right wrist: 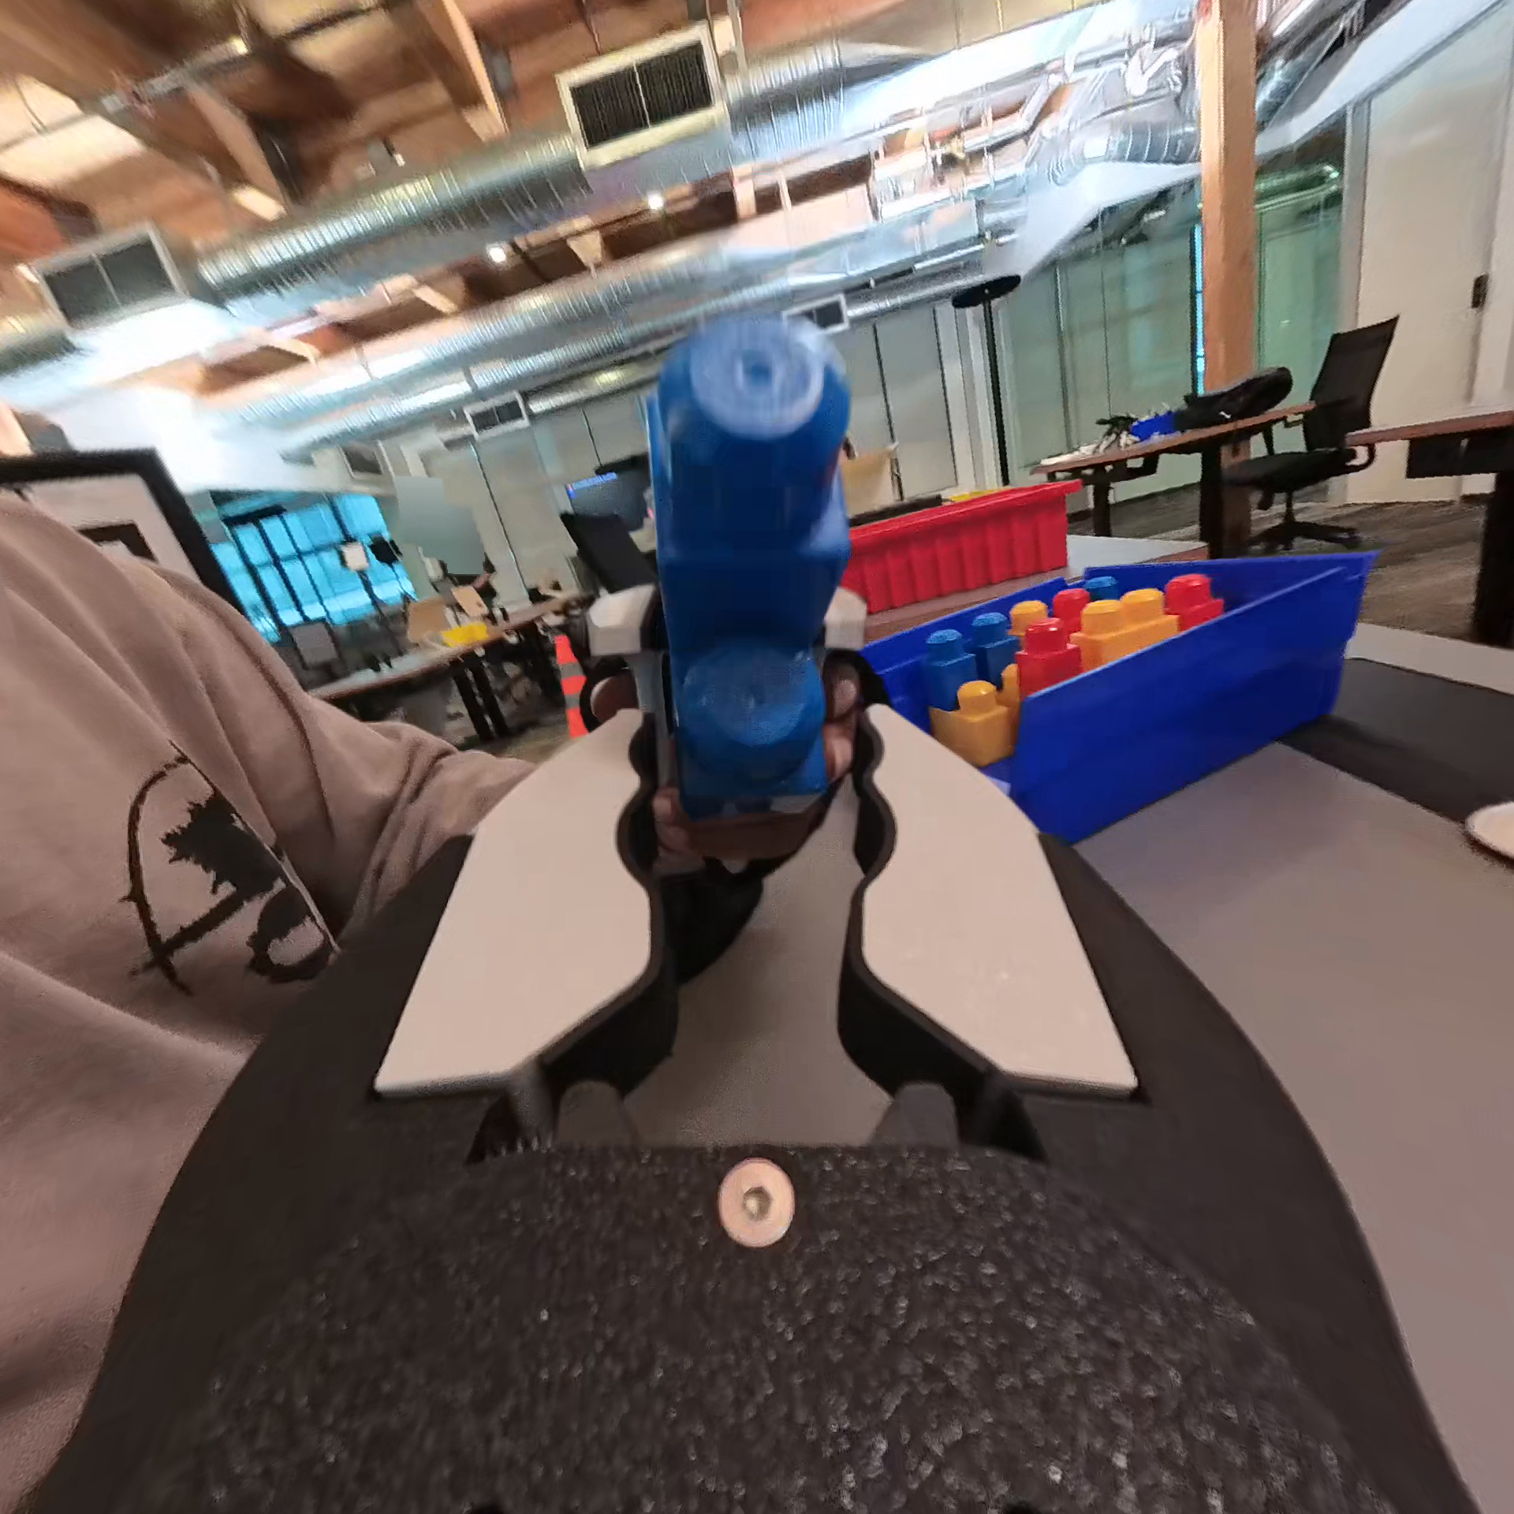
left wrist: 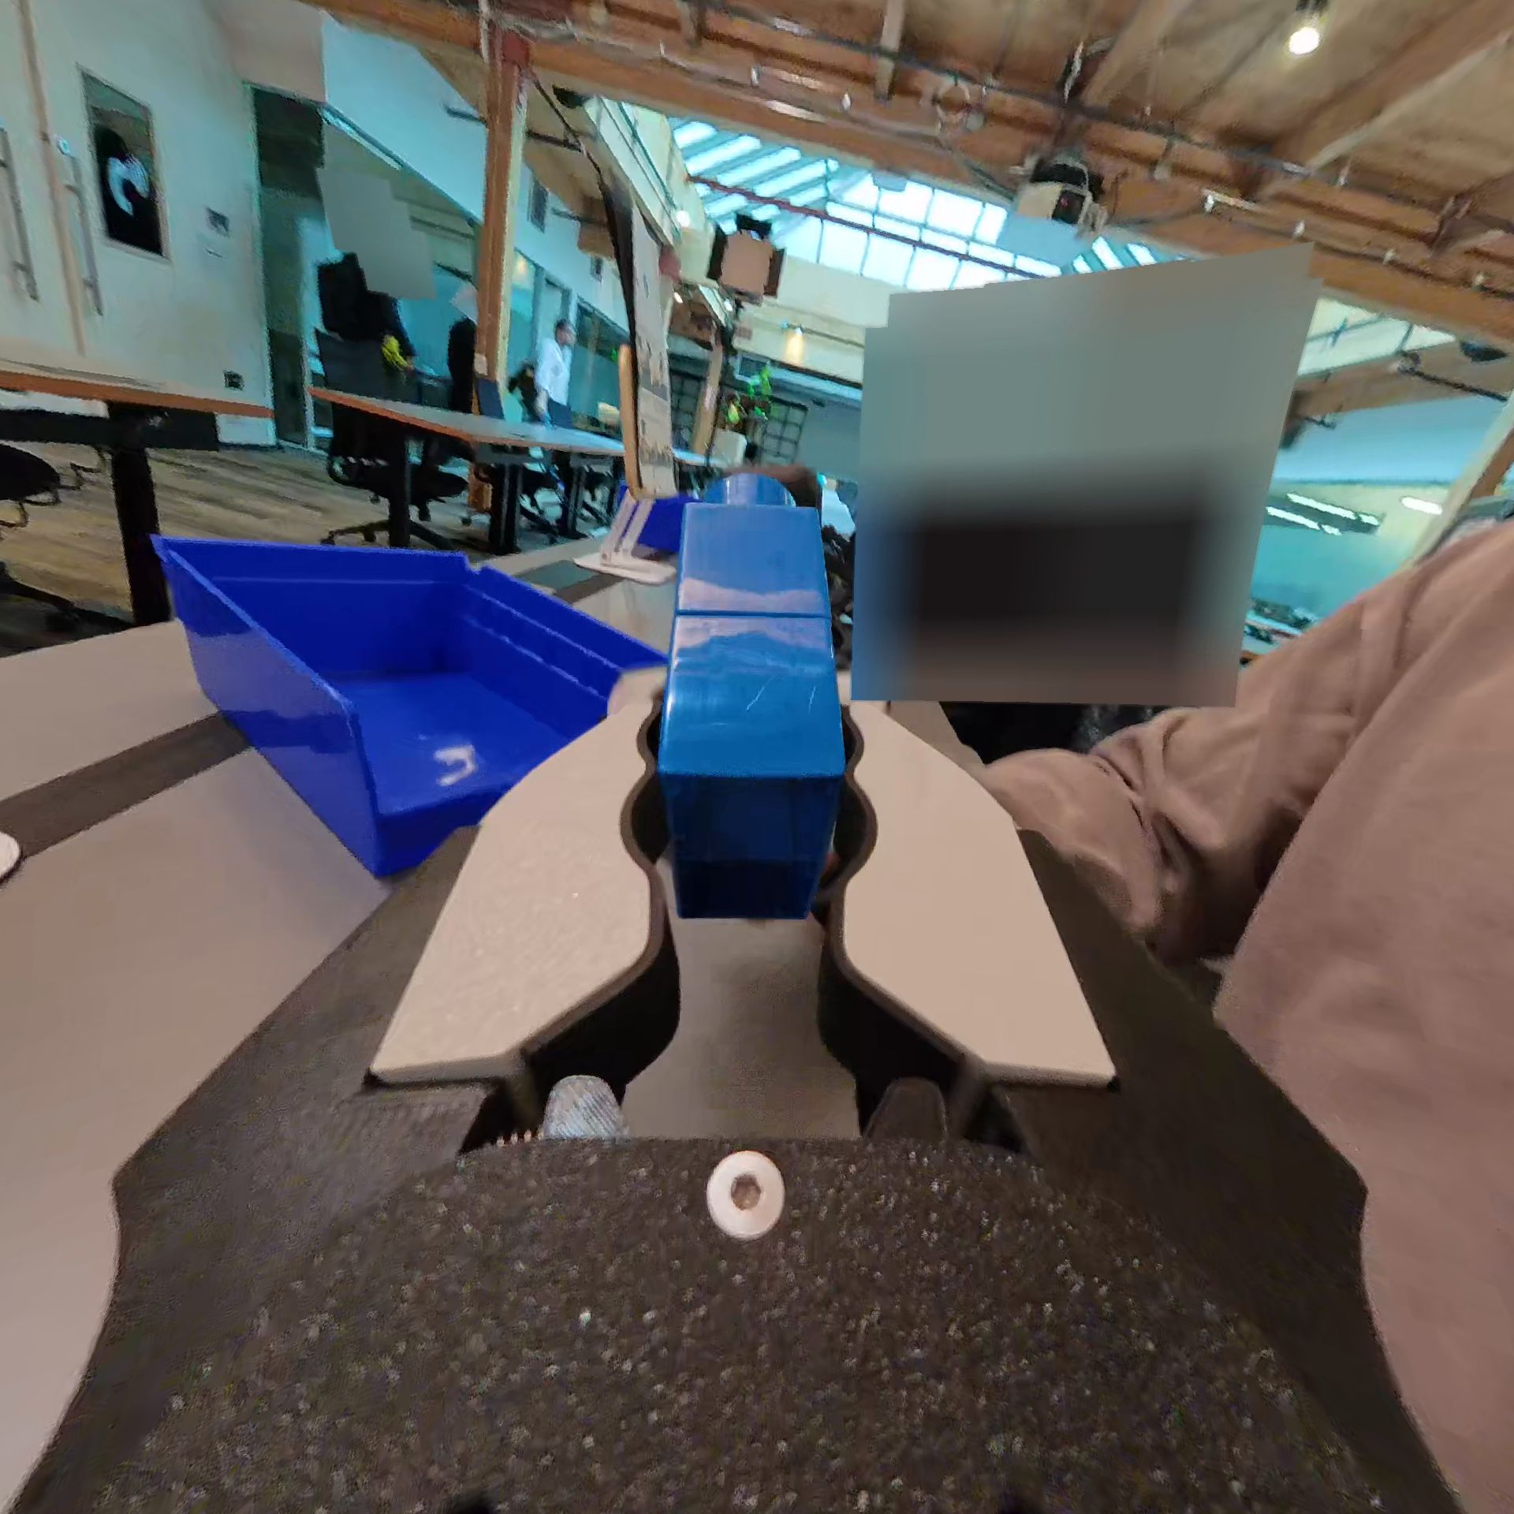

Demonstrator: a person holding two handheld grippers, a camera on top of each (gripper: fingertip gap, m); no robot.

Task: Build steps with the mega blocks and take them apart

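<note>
The blue block stack (left wrist: 750, 704) is held up in the air between the two grippers, well above the bench (left wrist: 123, 942). In the left wrist view it reads as two blue blocks joined end to end, a seam across the middle and a stud at the far end. The left gripper (left wrist: 750, 737) is clenched on the near block, its fingers pressing both side faces.

From the right wrist view the same stack (right wrist: 750, 590) is seen stud-first, blurred, with two round studs pointing toward the camera. The right gripper (right wrist: 750, 754) has its fingers spread just wider than the near stud, not pressing it as far as I can see, so I read it as released. Behind the stack the far gripper's pale fingertips show on either side of it, and a hand is partly visible behind.

To the right, a blue bin (right wrist: 1147, 721) on the bench holds red, yellow and blue blocks (right wrist: 1090, 647). Another blue bin (left wrist: 393, 680), to the left in the left wrist view, looks empty. A red crate (right wrist: 958, 549) sits farther back.

My judgement: this is either joining or pulling apart, and I cannot tell which. The next move calls for the right gripper to clamp on the free block squarely, then push or pull straight along the studs while the left one holds firm.
</note>
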